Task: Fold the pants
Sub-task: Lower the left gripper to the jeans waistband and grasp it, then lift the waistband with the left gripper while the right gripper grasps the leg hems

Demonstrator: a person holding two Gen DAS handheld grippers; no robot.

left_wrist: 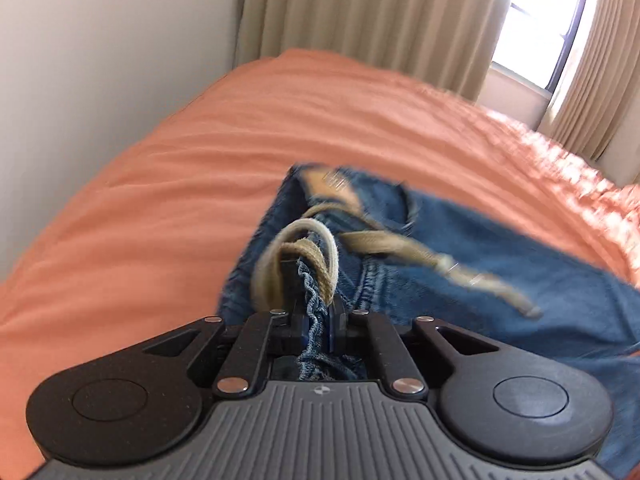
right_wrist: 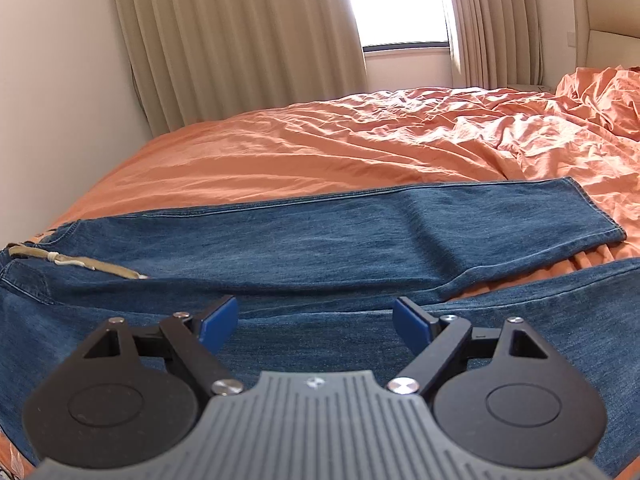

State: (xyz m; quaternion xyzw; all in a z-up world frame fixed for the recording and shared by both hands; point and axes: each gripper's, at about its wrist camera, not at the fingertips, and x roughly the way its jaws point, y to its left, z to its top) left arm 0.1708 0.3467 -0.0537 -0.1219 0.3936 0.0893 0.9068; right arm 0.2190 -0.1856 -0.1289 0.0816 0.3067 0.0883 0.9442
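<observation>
Left hand-held gripper (left_wrist: 316,312) clamped on the pants (right_wrist: 320,236) waistband; right hand-held gripper (right_wrist: 316,320), jaws apart, should pinch a leg squarely.

The left gripper (left_wrist: 316,308) has a grey body moulded with raised parallel ribs running toward the fingers, and a small round black-and-white marker sits on the body's edge just behind them. To either side of the fingers lies a matte black rounded housing, each with a shallow circular recess on top. Black linkage bars run forward from the body, pinned with shiny silver screws at both ends. Triangular cut-outs pierce the black plates outside the linkages.

The right gripper (right_wrist: 316,322) shares the same ribbed grey body, marker, black round housings and silver screws. Its fingertips (right_wrist: 218,322) carry flat blue pads on their inner faces, backed by black holders.
</observation>
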